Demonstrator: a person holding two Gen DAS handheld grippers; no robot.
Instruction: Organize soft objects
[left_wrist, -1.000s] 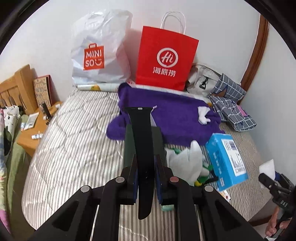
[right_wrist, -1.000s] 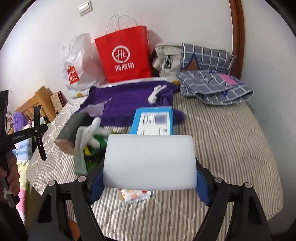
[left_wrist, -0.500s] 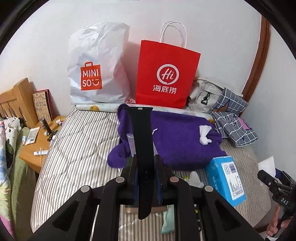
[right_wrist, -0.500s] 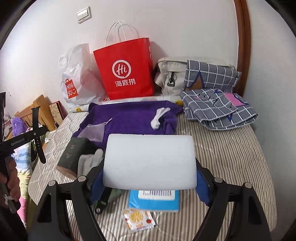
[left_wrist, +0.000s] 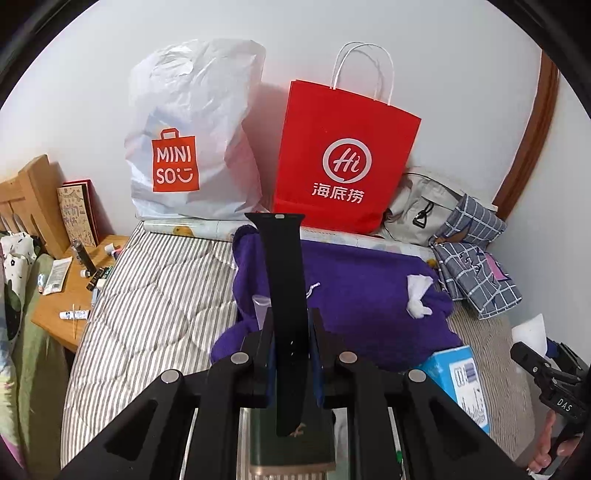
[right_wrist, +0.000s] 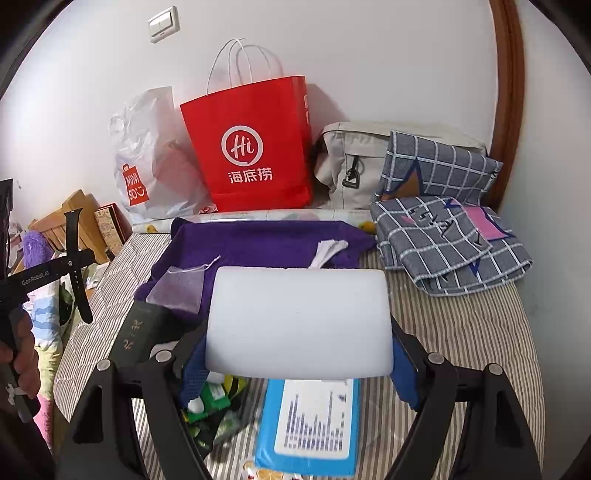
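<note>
My left gripper (left_wrist: 290, 345) is shut on a black watch strap (left_wrist: 282, 280) that stands up between its pads, over the near part of the striped bed. In the right wrist view the same strap (right_wrist: 75, 266) shows at far left in that gripper. My right gripper (right_wrist: 299, 354) is shut on a white foam block (right_wrist: 299, 321), gripped by its two ends. A purple towel (left_wrist: 354, 295) lies spread on the bed beyond both grippers, with a white rag (left_wrist: 419, 295) and a small sheer pouch (right_wrist: 177, 290) on it.
A red paper bag (left_wrist: 343, 162) and a white plastic bag (left_wrist: 192, 140) stand against the wall. Grey checked cloth (right_wrist: 450, 243) and a beige bag (right_wrist: 351, 166) lie at the back right. A blue box (right_wrist: 314, 424), dark green box (right_wrist: 138, 332) and green packets (right_wrist: 214, 406) lie below. A wooden nightstand (left_wrist: 70, 295) is at left.
Both grippers have drawn back and risen, each keeping its hold. The bags and the towel now sit lower in view, and the blue box has slid under the foam block.
</note>
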